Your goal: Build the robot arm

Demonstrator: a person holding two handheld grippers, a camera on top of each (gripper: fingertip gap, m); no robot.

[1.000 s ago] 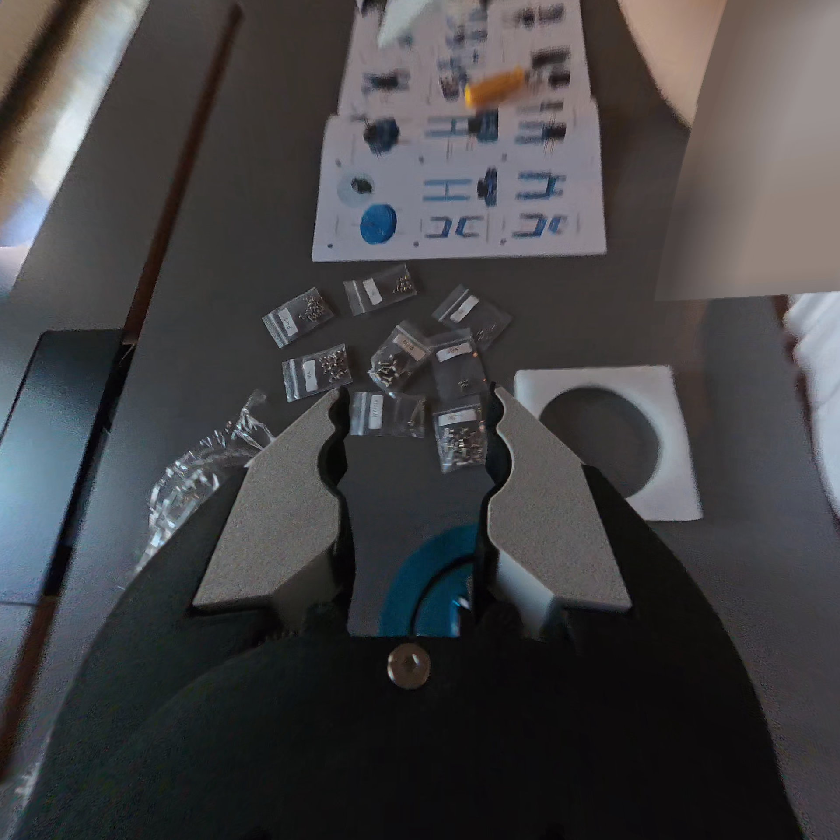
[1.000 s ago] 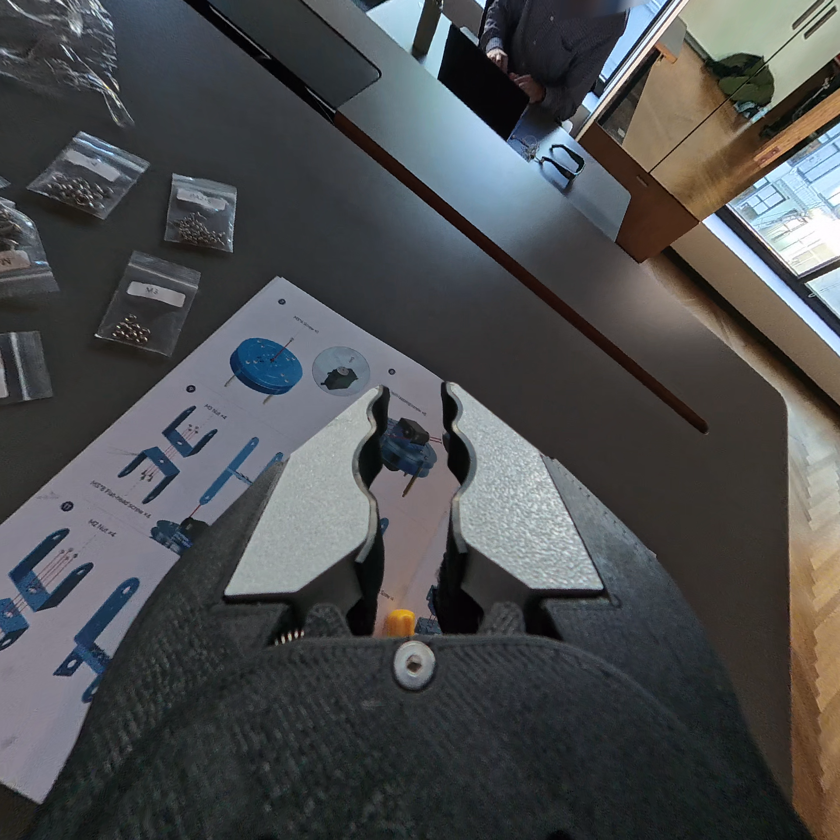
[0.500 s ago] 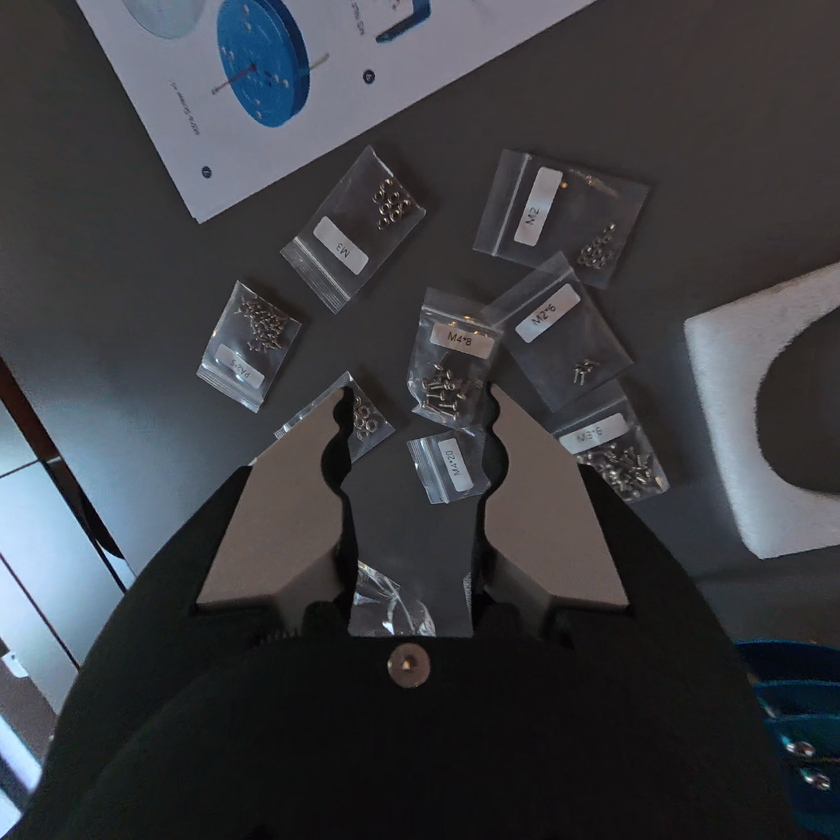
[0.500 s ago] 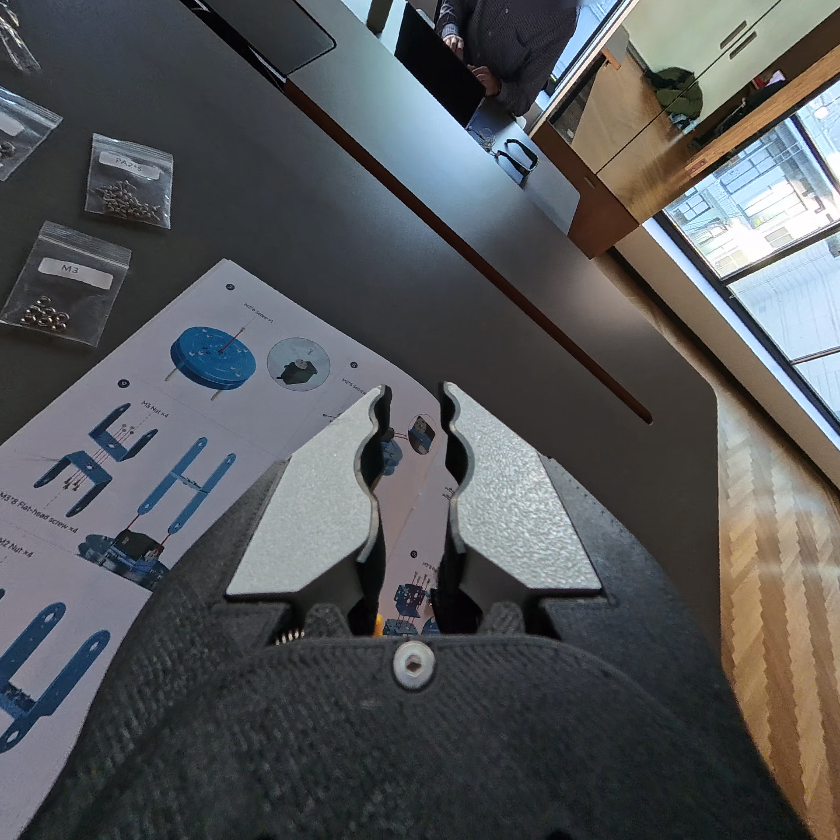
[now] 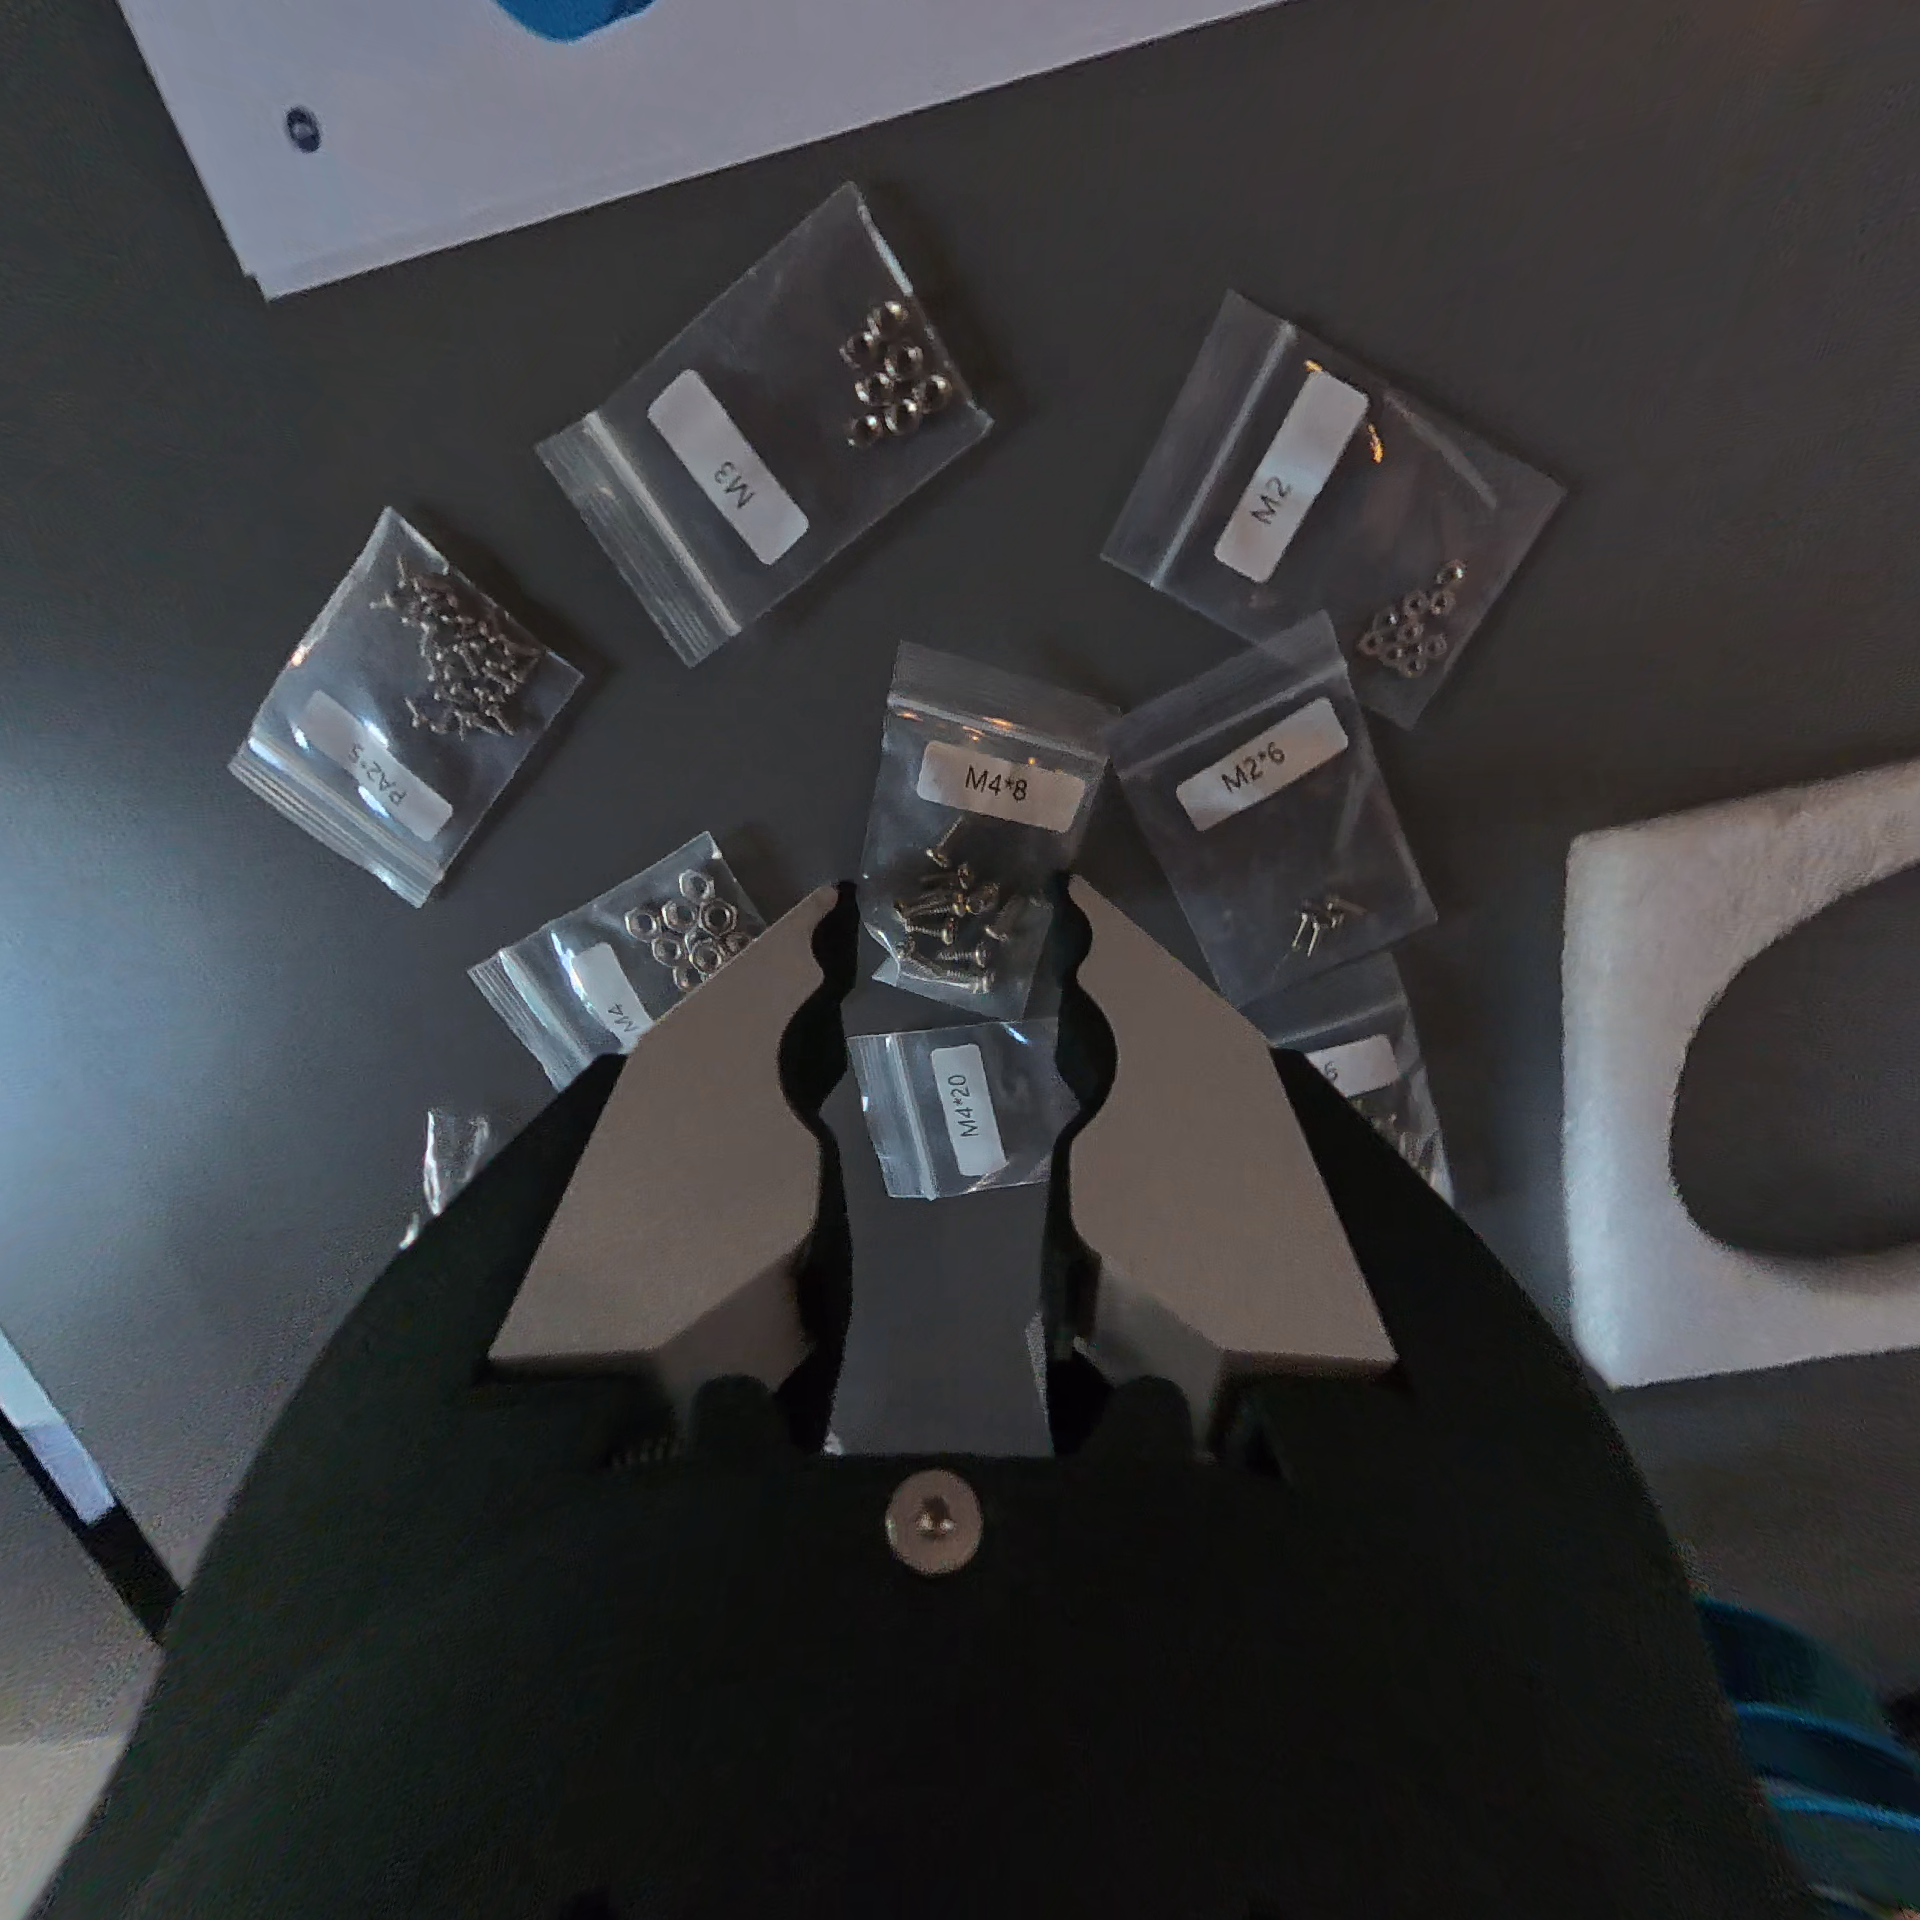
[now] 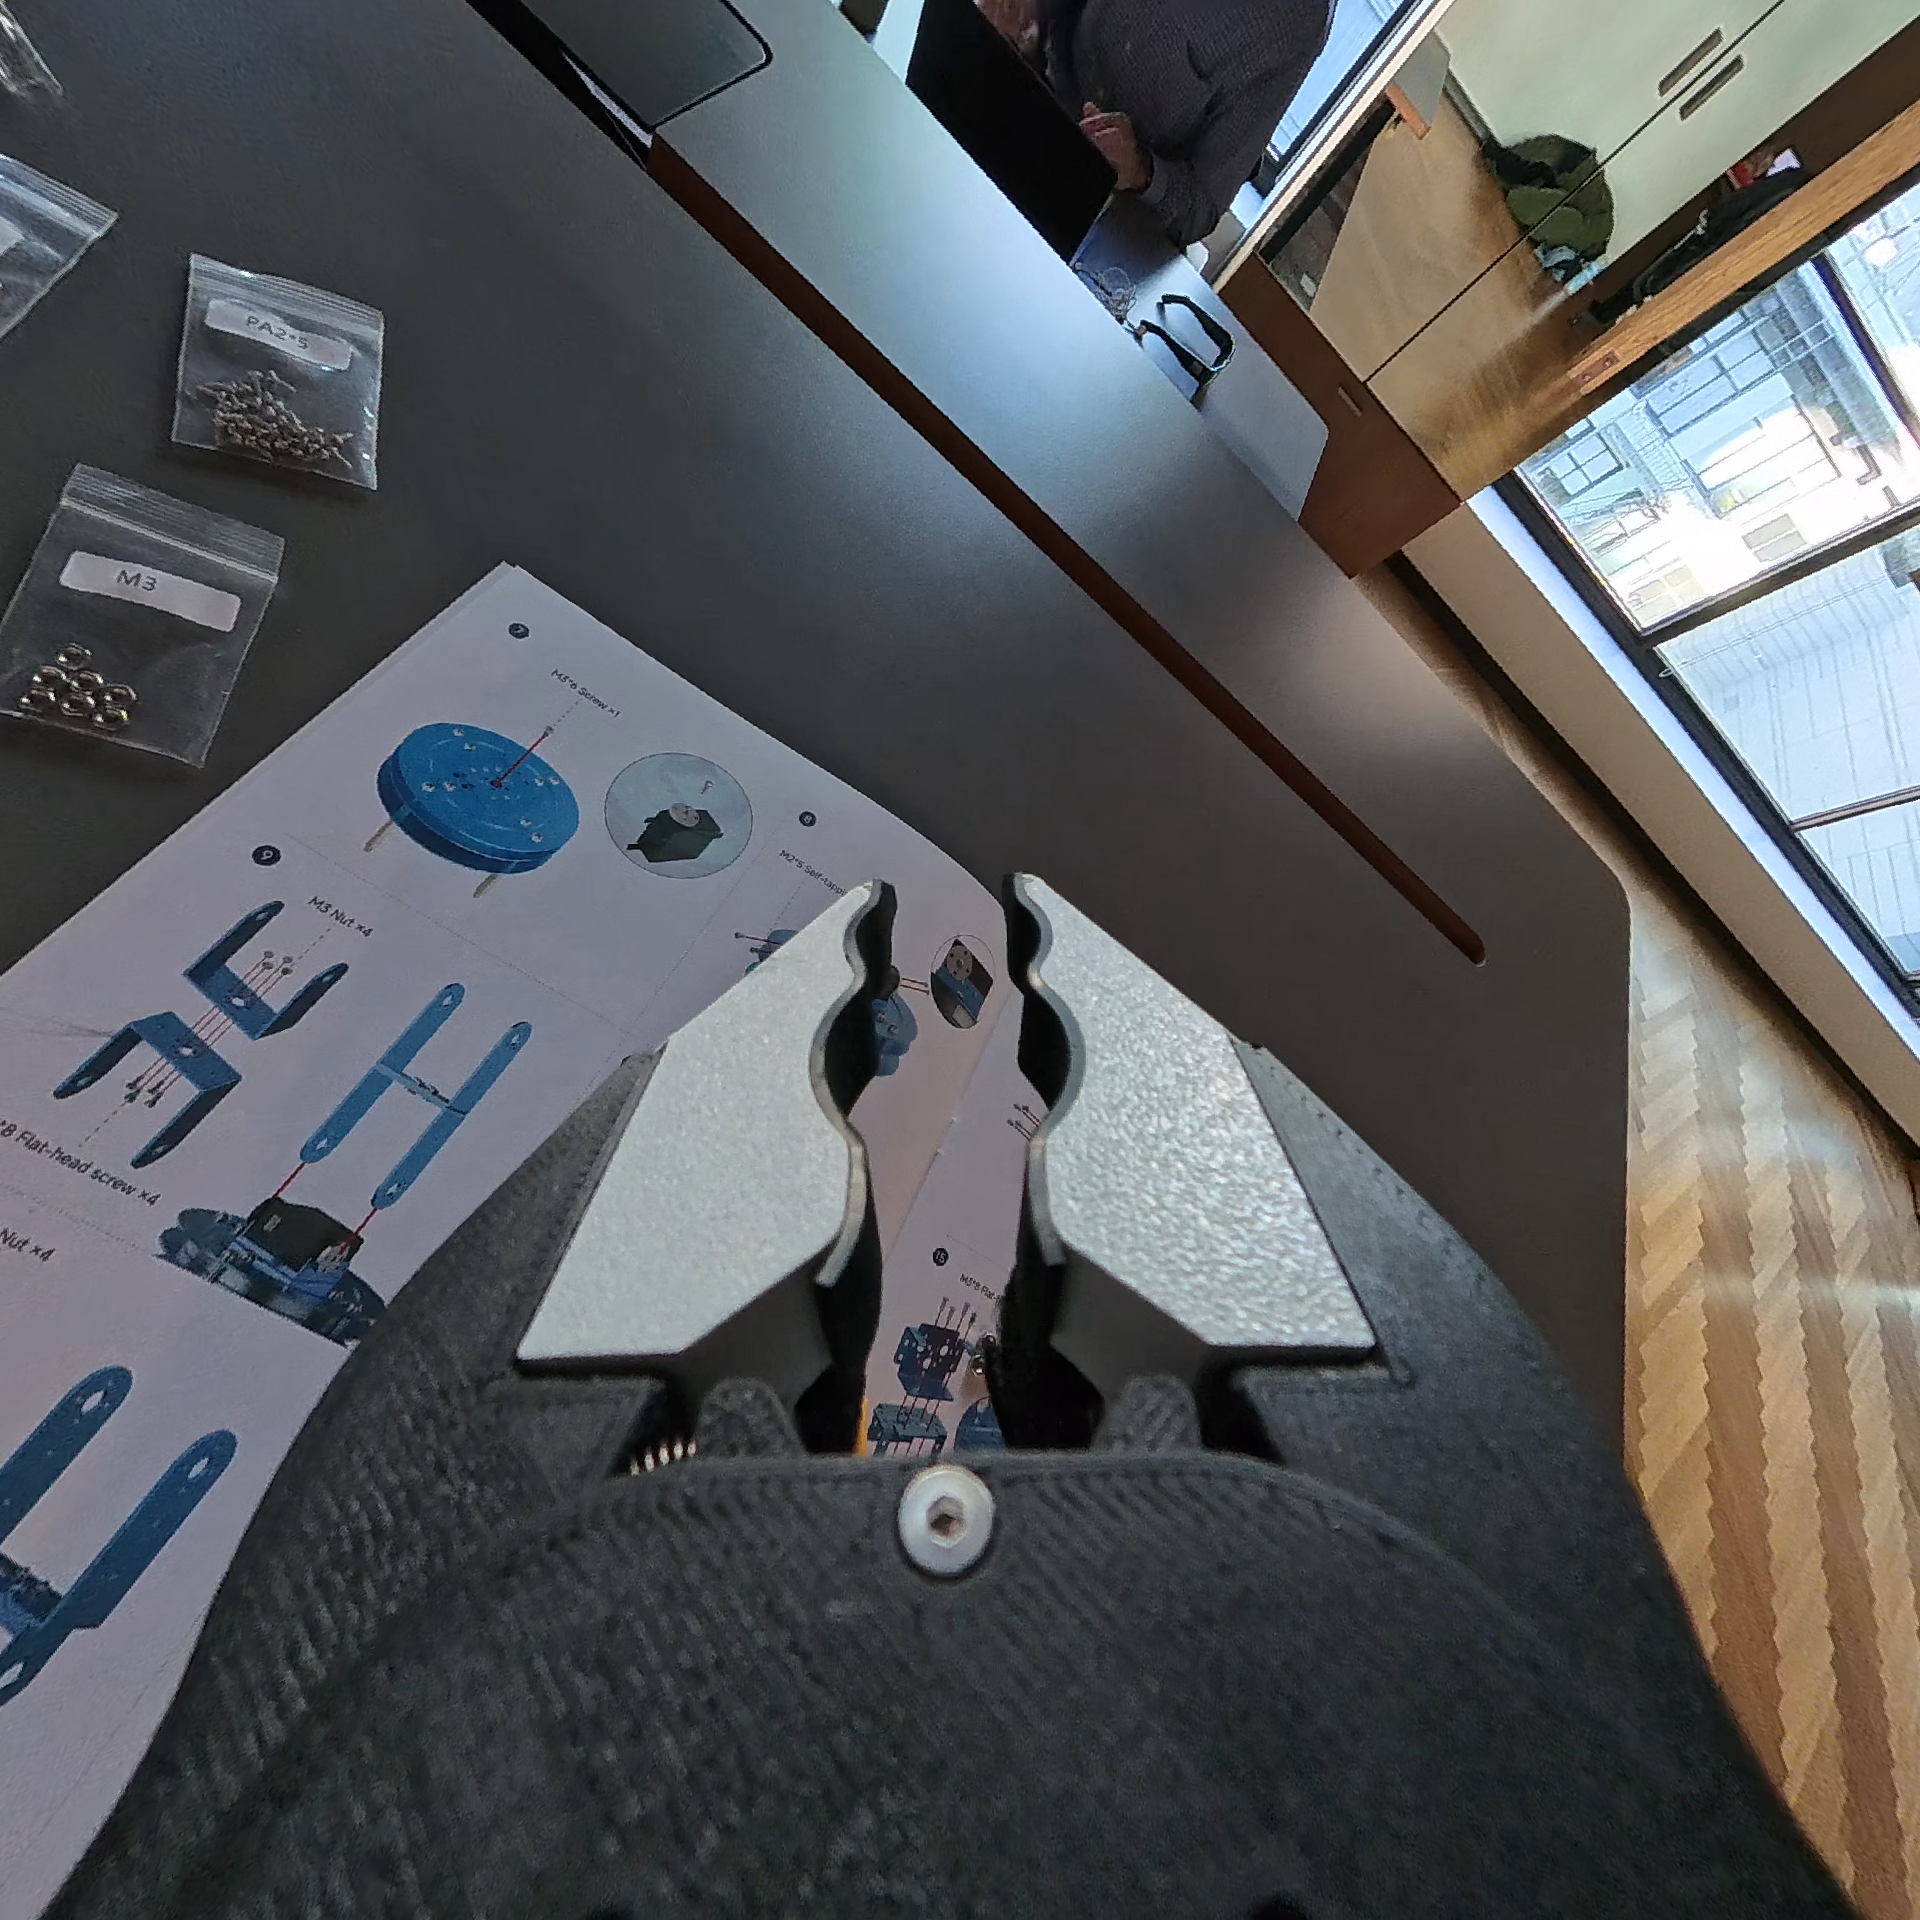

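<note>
My left gripper (image 5: 956, 894) is open and points down at several small clear zip bags of screws and nuts on a dark grey table (image 5: 156, 520). A bag of small screws (image 5: 977, 831) lies at its fingertips. A smaller labelled bag (image 5: 956, 1112) lies between its fingers. A bag of nuts (image 5: 623, 966) is half hidden under the left finger. My right gripper (image 6: 948, 891) is empty, its jaws a narrow gap apart, above a white instruction sheet (image 6: 364, 935) with blue drawings. A sliver of something orange (image 6: 857, 1439) shows under it.
A white foam square with a round hole (image 5: 1714, 1091) lies to the right of the bags. A blue part (image 5: 1818, 1745) sits at the lower right. The table's edge and a wooden floor (image 6: 1766, 1351) are on the right. A person (image 6: 1174, 104) sits at a laptop far back. Some 30 cm of space lies between my two pairs of fingers.
My left gripper has tipped downward and come closer to the bags, which now fill its view. My right gripper has drifted a little over the sheet, its jaw gap unchanged.
</note>
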